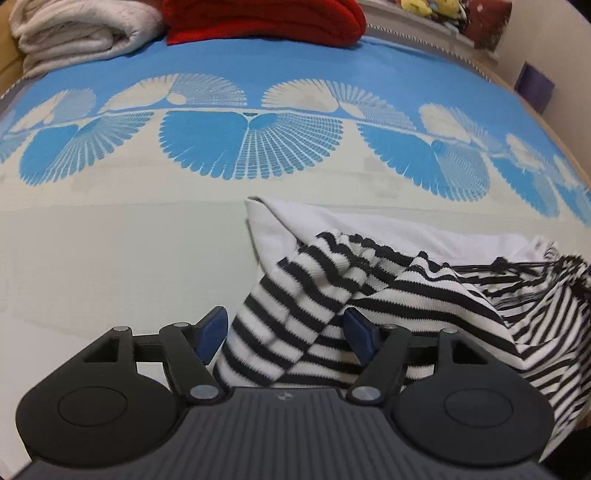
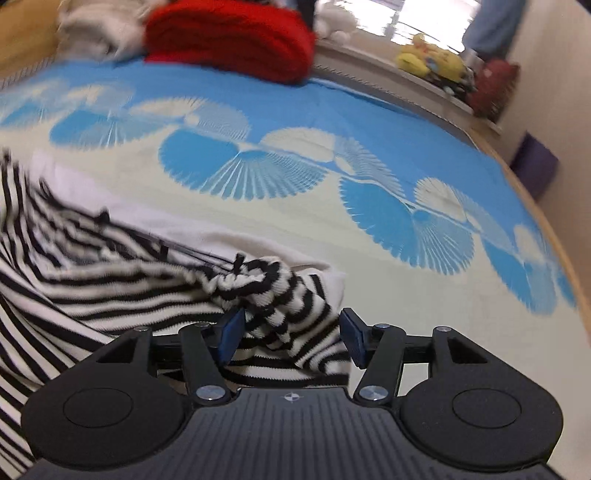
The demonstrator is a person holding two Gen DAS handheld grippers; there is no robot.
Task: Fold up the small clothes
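A small black-and-white striped garment (image 1: 369,295) with a plain white part (image 1: 332,221) lies crumpled on the blue and cream bed cover (image 1: 110,240). My left gripper (image 1: 286,334) is open, its blue pads standing either side of the garment's striped left end without pinching it. In the right wrist view the same garment (image 2: 110,288) spreads to the left. Its bunched striped right end lies between the blue pads of my right gripper (image 2: 291,336), which is open, with a gap at the right pad. The cloth under both gripper bodies is hidden.
At the far end of the bed lie a folded red knit (image 1: 266,18) and a folded cream blanket (image 1: 74,33). Plush toys (image 2: 432,61) sit on the sill behind. A purple box (image 1: 533,86) stands past the bed's right edge. Bare cover (image 2: 406,314) stretches beyond the garment.
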